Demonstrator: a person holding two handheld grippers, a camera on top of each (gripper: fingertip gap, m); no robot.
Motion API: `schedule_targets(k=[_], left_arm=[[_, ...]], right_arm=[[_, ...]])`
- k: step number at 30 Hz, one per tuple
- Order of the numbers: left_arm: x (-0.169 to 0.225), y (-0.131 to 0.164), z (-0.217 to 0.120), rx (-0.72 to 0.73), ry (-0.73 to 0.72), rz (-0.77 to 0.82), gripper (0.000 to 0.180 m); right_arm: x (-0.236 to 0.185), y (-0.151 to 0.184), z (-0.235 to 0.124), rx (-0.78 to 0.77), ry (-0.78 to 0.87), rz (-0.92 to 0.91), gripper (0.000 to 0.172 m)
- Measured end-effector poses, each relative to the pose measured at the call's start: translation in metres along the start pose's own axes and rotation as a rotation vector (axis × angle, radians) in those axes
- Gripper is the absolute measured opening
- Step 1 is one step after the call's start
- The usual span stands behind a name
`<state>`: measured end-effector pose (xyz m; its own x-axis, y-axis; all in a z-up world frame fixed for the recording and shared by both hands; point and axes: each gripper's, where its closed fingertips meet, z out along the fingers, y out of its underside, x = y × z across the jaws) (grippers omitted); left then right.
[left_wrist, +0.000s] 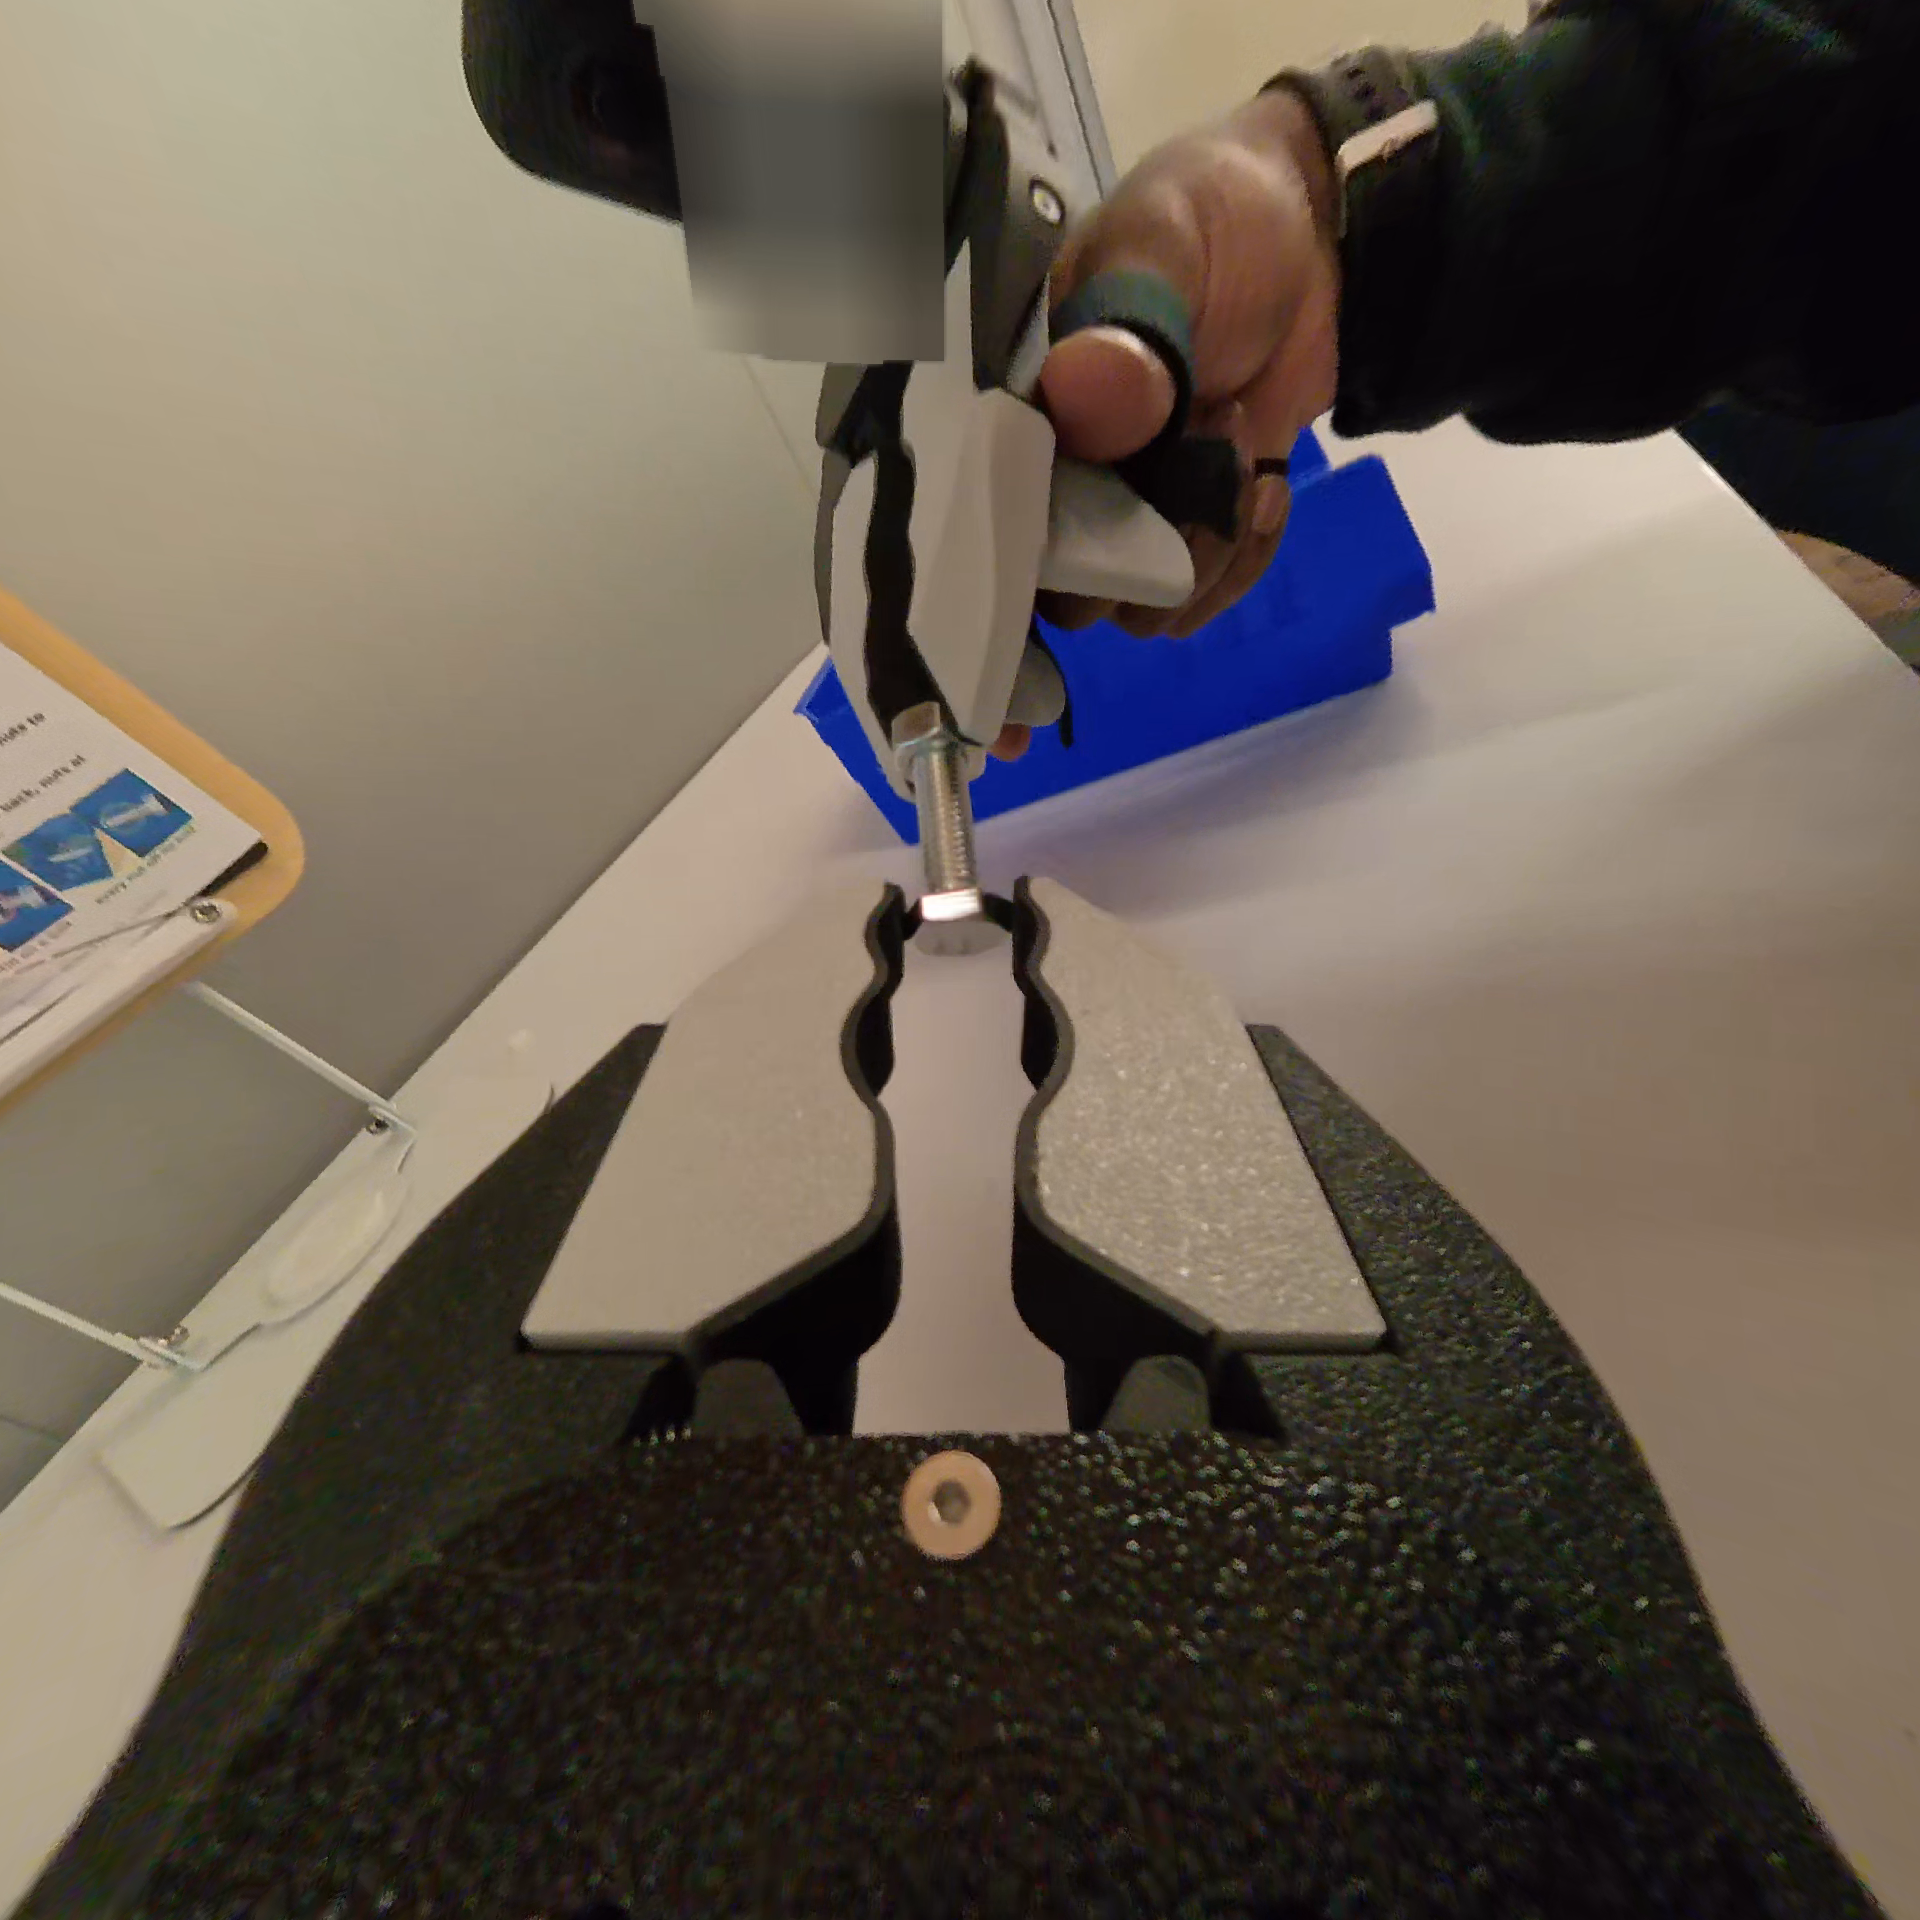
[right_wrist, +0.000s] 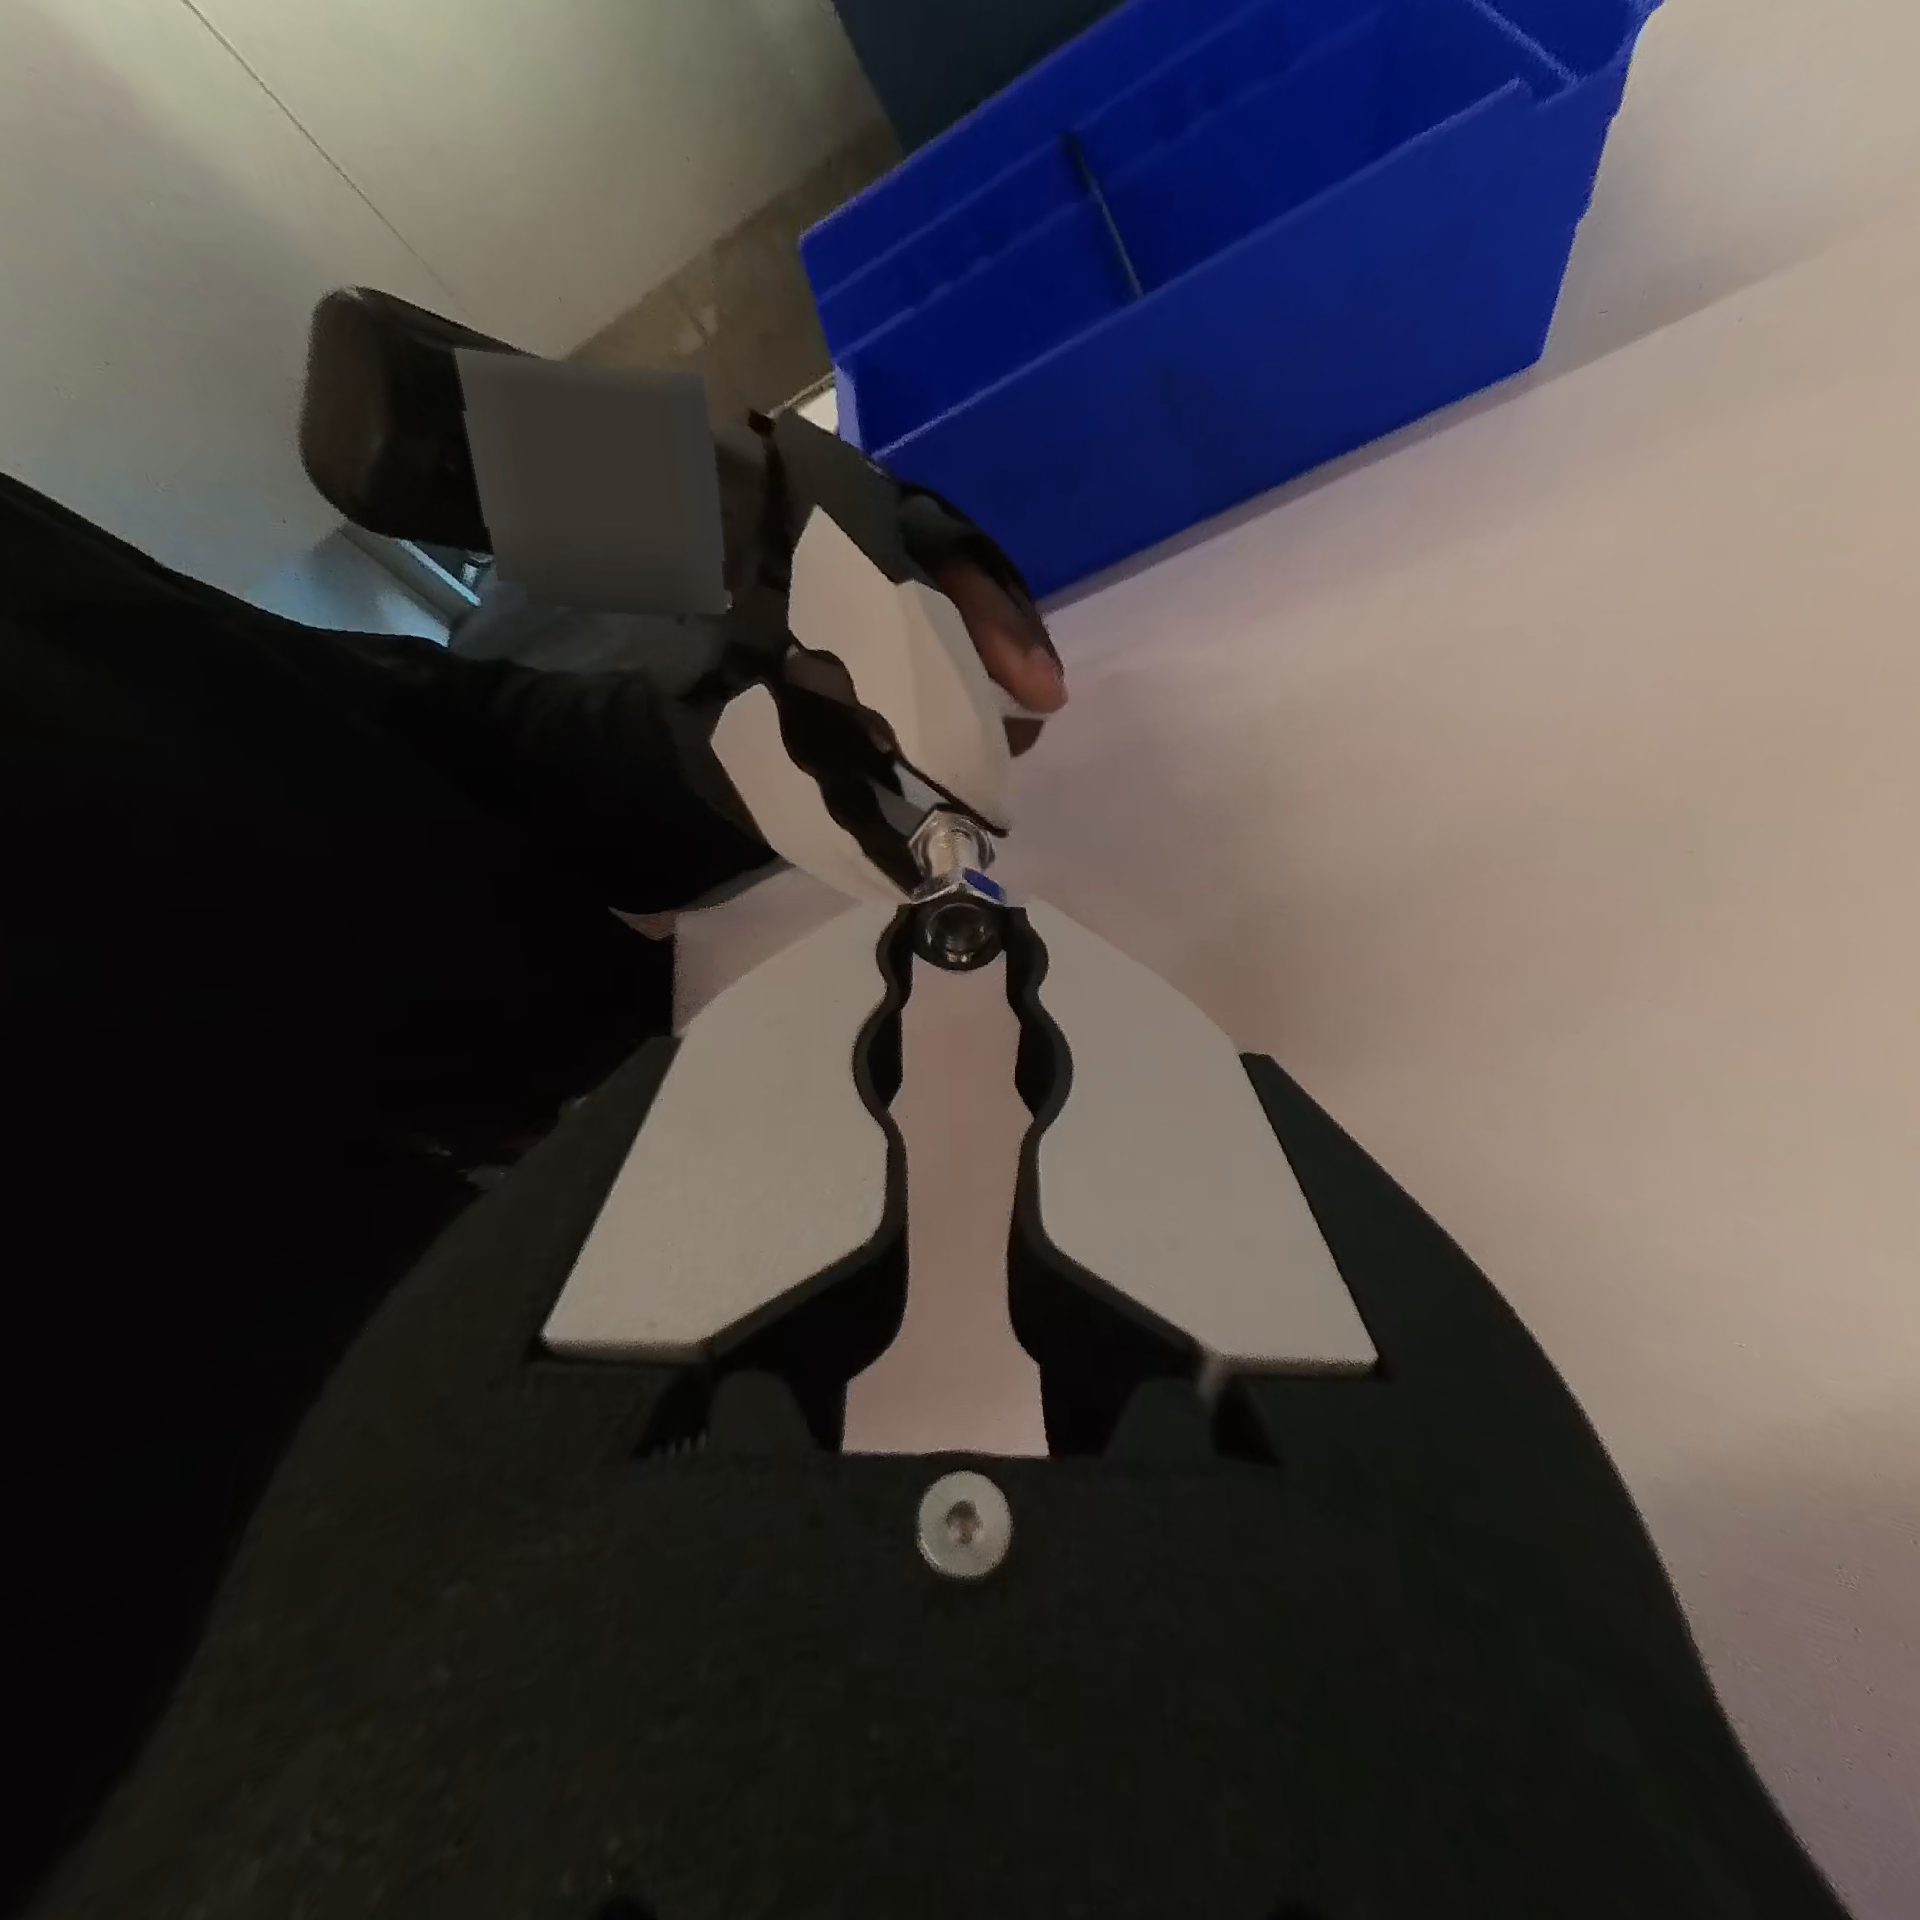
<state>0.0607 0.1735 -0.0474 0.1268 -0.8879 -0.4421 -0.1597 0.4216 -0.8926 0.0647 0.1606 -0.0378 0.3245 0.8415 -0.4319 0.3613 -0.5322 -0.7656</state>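
Silver hex bolt held above the white table, head clamped in one gripper, nut end clamped in the other

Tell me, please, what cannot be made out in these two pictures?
- Left wrist view: the blue bin's inside, hidden by its wall, the hand and the right gripper.
- Left wrist view: the printed sheet, cut off by the left edge.
- Right wrist view: the bolt's thread, mostly hidden behind the nut.

1. Left gripper: black pebble-textured body, two pale grey fingers with wavy black inner pads, one silver countersunk screw at centre.
2. Right gripper: same build, same screw.
3. Hand: black sleeve, wristwatch, black finger strap.
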Motion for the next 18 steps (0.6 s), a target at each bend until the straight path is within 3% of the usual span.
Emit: schedule_targets(k=[18], left_arm=[[0.065,0.083,0.015,-0.439,0.312,-0.009,0.02]], right_arm=[[0.024,0.076,0.041,-0.181,0.086,0.035,0.017]])
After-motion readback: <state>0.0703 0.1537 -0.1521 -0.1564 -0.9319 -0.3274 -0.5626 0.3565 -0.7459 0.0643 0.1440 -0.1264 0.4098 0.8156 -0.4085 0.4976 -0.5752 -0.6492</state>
